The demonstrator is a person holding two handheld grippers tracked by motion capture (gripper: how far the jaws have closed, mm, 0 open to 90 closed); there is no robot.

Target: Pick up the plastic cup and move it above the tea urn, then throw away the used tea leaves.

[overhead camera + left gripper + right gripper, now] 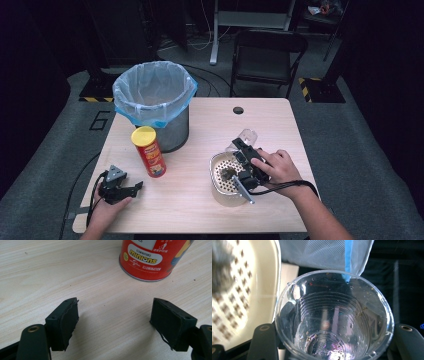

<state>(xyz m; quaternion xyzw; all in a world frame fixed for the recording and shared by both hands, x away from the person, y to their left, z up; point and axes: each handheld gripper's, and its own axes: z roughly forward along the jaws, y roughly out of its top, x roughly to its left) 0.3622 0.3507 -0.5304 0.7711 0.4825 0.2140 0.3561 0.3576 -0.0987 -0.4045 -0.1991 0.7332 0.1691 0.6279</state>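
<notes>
My right gripper (pixel 244 146) is shut on a clear plastic cup (pixel 248 135), held tipped at the far rim of a white perforated strainer bowl (pixel 216 189). A dark clump (pixel 229 173) lies inside the strainer. In the right gripper view the cup (pixel 334 315) faces me mouth first between the jaws of the right gripper (pixel 334 342), wet, with small specks on its wall. The strainer (pixel 244 290) is to its left. My left gripper (pixel 136 188) rests on the table at the near left, open with nothing between its jaws; in its own view the left gripper (pixel 113 322) points at the table.
A red snack can (pixel 149 151) with a yellow lid stands just past the left gripper, its base (pixel 150 260) close ahead. A grey bin (pixel 154 95) lined with a pale blue bag (pixel 324 252) stands at the table's far left. A folding chair (pixel 267 55) is beyond the table.
</notes>
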